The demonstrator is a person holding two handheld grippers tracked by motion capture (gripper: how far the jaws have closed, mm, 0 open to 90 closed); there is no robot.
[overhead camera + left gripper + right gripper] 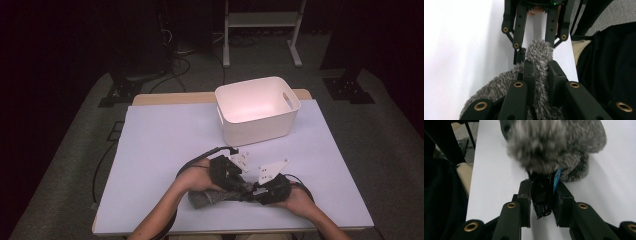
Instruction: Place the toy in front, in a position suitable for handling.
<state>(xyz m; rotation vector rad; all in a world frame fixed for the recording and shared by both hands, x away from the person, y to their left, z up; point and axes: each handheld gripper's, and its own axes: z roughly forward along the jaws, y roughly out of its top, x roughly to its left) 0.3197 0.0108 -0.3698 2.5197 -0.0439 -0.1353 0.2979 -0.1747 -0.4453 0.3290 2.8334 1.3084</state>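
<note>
Grip on the grey fuzzy sock point(207, 199) is shared between both grippers at the near edge of the white table sheet point(165, 145). The left gripper point(538, 72) is clenched on a fold of the sock's pile; the right gripper point(541, 195) is clamped on a black plastic piece point(541, 200) carrying a blue tag point(556, 182), which appears to be attached at the sock's edge. If the step is separation of that piece from the fabric, the left hold should be kept close to the attachment, so the knit is not stretched, and the pull should be made straight along the right jaws.

From the high view, the overall layout is given: both hands meet over the sock, and an empty white bin point(257, 110) stands farther back on the sheet. Contact details are hidden there. In the left gripper view, the pile pinched between the pads is confirmed. In the right gripper view, the black piece and tag are disclosed, though the sock beyond is blurred.
</note>
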